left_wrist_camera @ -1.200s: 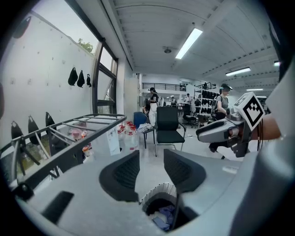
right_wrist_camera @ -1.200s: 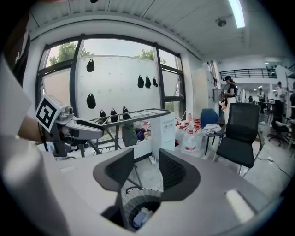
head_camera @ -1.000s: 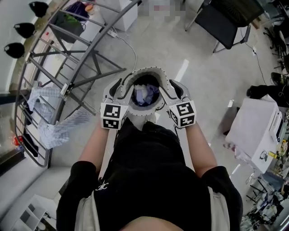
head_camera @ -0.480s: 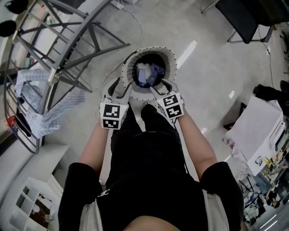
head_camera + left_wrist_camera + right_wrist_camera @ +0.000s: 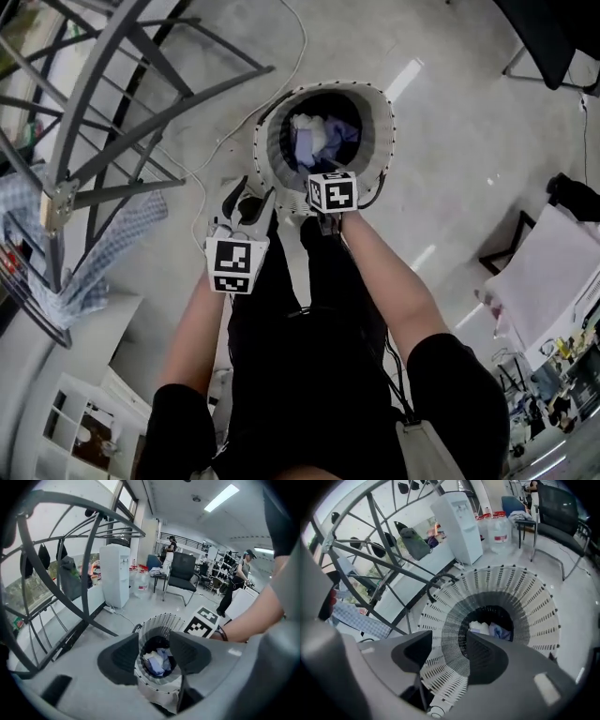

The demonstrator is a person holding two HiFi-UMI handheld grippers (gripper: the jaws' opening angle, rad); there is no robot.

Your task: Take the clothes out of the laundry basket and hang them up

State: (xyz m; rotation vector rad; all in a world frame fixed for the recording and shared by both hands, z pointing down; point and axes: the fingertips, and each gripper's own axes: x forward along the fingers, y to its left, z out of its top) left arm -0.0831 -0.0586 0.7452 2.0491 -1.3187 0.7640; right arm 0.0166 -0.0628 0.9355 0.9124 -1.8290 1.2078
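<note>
Lying bunched at the bottom of the white laundry basket [image 5: 384, 117], the clothes [image 5: 314, 141] (white & blue-purple) are untouched. Right gripper [image 5: 450, 656] hangs over basket's near rim, jaws wide, just been opening, nothing betw. them. Left gripper [image 5: 154, 651] beside it, jaws apart, empty. Grey drying rack [image 5: 103, 94] on the left w/ checked cloth [image 5: 112, 248].

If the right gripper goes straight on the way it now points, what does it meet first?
Probably the laundry basket: its white slatted near wall shows between the jaws of the right gripper, which have just been opening and hold nothing. The clothes lie deeper, slightly right; depth is unclear.
</note>
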